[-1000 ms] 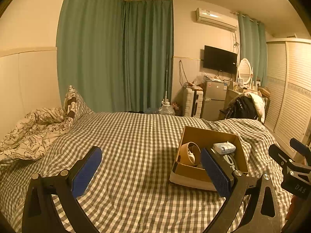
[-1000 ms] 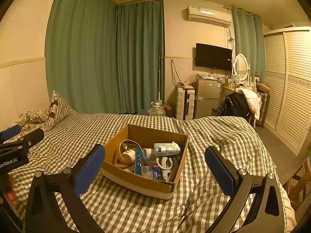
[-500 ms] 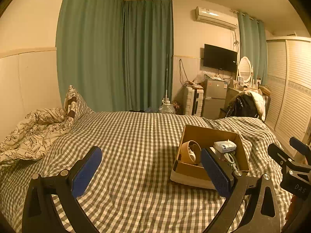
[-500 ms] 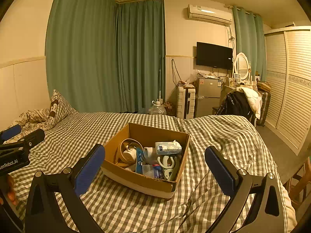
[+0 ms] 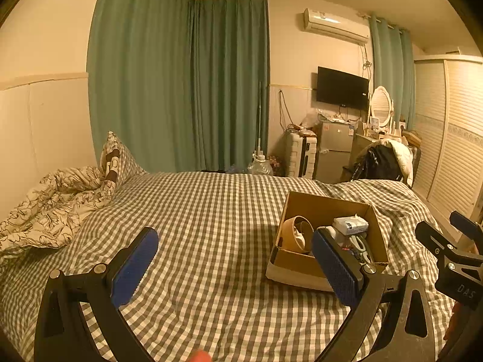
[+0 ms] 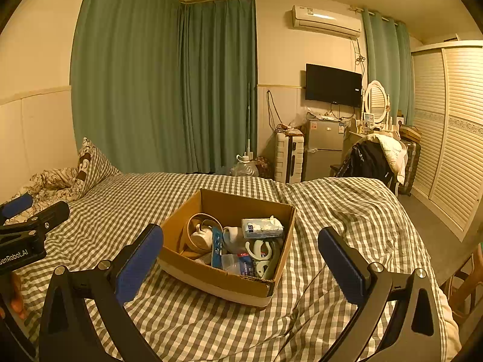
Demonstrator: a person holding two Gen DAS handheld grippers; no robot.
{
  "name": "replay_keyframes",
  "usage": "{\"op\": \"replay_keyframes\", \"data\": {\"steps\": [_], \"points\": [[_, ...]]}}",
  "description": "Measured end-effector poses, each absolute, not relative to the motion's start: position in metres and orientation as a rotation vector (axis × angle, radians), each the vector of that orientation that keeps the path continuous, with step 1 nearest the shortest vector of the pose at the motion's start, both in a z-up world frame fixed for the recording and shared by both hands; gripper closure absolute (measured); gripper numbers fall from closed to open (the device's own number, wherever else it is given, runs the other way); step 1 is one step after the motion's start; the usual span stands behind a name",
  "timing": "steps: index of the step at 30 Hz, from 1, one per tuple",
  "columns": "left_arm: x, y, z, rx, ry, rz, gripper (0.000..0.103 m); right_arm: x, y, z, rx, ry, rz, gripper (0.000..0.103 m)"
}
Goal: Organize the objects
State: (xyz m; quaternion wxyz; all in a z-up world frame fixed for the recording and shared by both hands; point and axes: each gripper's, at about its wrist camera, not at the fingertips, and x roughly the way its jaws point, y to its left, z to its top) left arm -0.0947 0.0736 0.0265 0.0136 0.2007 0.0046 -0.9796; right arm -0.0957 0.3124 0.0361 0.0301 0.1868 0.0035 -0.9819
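On the bed (image 6: 347, 211), spread with a grey and white checked cover, sits an open cardboard box (image 6: 229, 241), and all the small things I can see are gathered inside it. From my right-hand view I make out a tan ring-shaped holder (image 6: 196, 232) with a small white pot in it at the box's left, a white tissue pack (image 6: 262, 228) lying on top towards the back right, a pale green curved plastic piece (image 6: 262, 253) below it, a blue flat packet (image 6: 216, 246) standing on edge, and a clear bottle with a label (image 6: 238, 267). They lie loosely against one another, heaped rather than sorted.

My right claw (image 6: 241, 262) hangs above the near edge of the box, its blue pads spread wide with nothing between them, aimed straight at the contents. My left claw (image 5: 235, 265) is also spread wide and empty, held over bare cover to the left of the box, leaving that stretch of bed free. I judge that this scene fits two stages equally: things waiting to be lifted out and arranged, or things gathered in and finished.

A rumpled floral quilt (image 5: 51, 208) lies at the head of the bed.
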Motion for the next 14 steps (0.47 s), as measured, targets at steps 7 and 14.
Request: {"op": "replay_keyframes", "data": {"steps": [7,14], "points": [[-0.0941,0.0723,0.0265,0.622,0.011,-3.053,0.0,-0.0964,0.312,0.034,0.584,0.012,-3.026,0.0],[-0.0932,0.073,0.0259,0.621,0.004,-3.056,0.0,-0.0966,0.312,0.0334,0.588,0.012,-3.027,0.0]]}}
